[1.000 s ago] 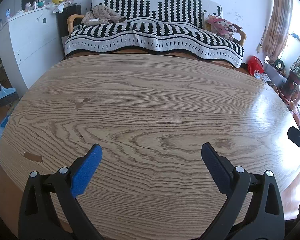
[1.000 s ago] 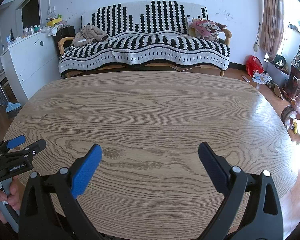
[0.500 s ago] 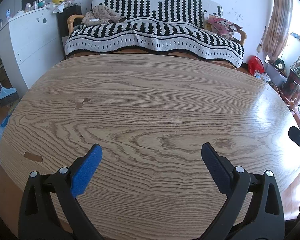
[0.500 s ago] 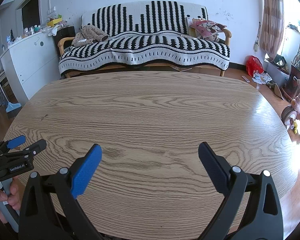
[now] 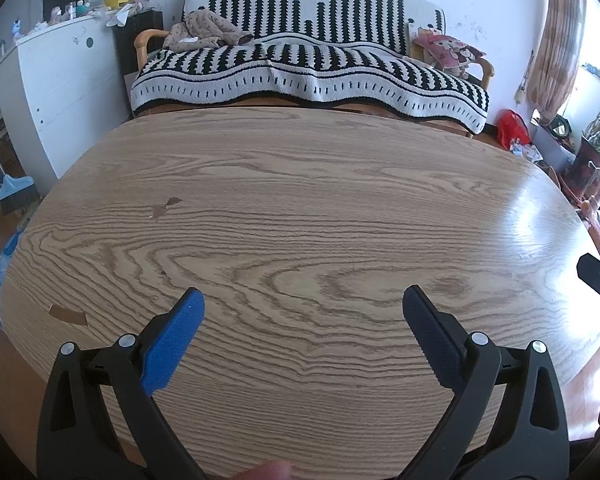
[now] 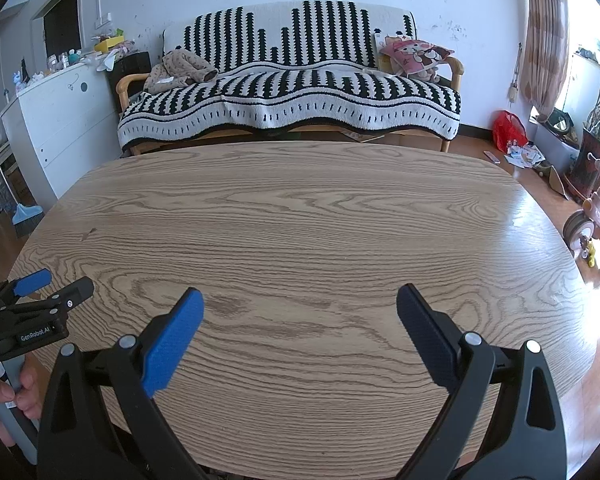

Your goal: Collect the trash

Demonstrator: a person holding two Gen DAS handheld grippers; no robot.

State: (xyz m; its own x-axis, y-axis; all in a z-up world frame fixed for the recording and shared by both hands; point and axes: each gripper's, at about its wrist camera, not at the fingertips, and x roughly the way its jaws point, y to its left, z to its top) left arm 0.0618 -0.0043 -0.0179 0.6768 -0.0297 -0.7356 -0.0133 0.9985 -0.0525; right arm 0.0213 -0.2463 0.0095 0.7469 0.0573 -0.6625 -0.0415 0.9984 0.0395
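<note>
Trash scrap (image 5: pixel 69 314) lies on the table (image 5: pixel 300 208); both grippers' fingers (image 5: pixel 172 338) (image 6: pixel 174 338) spread wide, holding nothing.

Surface (image 5: pixel 300 220): wood-grain top, bare ahead of both claws; only flat marks on it, a torn brown patch (image 5: pixel 69 314) near its left edge and a small chip (image 5: pixel 166 207) farther in. Left claw (image 5: pixel 302 312): spread wide over the near edge. Right claw (image 6: pixel 299 312): likewise spread, beside the left one. Far side: striped sofa (image 6: pixel 292 96) close behind the surface. Left side: white cabinet (image 6: pixel 56 120), broom (image 6: pixel 26 216). Right side: floor clutter, red bag (image 6: pixel 509 128), tricycle (image 6: pixel 594 224).
</note>
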